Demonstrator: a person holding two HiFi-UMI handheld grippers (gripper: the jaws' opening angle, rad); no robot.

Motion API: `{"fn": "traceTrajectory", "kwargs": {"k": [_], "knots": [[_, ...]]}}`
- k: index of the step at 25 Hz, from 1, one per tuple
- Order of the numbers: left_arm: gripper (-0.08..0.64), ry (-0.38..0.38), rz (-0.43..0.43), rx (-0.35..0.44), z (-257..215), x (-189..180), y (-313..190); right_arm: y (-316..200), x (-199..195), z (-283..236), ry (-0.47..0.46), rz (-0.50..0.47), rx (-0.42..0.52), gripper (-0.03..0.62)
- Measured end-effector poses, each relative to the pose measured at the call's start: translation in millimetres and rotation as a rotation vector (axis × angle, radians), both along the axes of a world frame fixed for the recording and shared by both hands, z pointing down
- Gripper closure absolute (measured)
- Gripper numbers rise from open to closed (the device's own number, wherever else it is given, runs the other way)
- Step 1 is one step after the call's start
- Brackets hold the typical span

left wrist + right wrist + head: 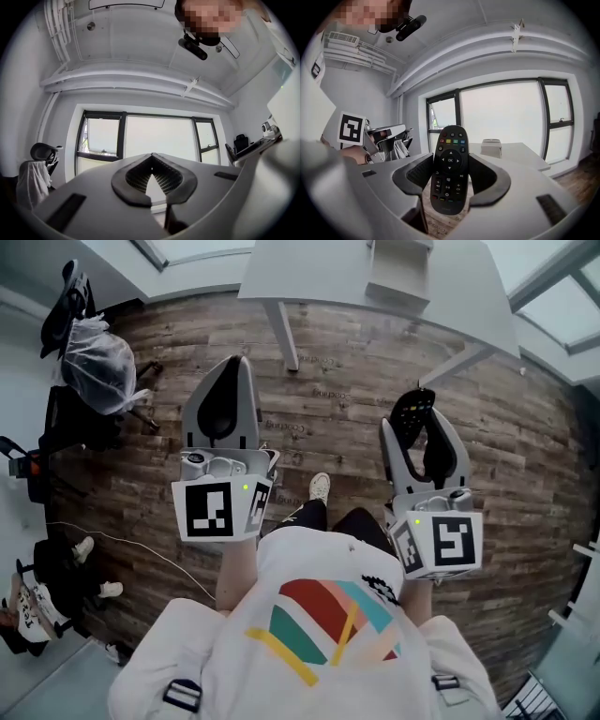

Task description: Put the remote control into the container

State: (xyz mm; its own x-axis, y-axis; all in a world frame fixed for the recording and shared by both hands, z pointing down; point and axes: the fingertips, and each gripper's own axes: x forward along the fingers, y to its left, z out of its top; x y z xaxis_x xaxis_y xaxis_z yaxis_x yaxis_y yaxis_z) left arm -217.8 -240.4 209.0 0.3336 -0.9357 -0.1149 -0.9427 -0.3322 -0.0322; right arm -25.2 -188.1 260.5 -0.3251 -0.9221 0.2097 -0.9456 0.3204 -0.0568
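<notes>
A black remote control with coloured buttons stands upright between the pads of my right gripper, which is shut on it. In the head view the remote control shows as a dark shape over the wooden floor. My left gripper is held beside it at the left; its jaw tips meet and nothing is between them. A white open container sits on the white table ahead, and the right gripper view shows the container beyond the remote.
The white table stands on slanted legs over the wooden floor. A black office chair draped in clear plastic is at the far left. A thin cable crosses the floor there. My own shoe is between the grippers. Large windows fill the far wall.
</notes>
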Motion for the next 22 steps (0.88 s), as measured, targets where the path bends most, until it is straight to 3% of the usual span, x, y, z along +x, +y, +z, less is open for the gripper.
{"fn": "traceTrajectory", "kwargs": {"k": [10,22], "knots": [[0.557,-0.004,0.061,-0.02,12,32,-70,-55,35,7,-0.003,0.08,-0.013,0.354],[0.557,-0.004,0.055,-0.003,4,118,-212,-212,113,3,0.002,0.045,-0.001,0.356]]}}
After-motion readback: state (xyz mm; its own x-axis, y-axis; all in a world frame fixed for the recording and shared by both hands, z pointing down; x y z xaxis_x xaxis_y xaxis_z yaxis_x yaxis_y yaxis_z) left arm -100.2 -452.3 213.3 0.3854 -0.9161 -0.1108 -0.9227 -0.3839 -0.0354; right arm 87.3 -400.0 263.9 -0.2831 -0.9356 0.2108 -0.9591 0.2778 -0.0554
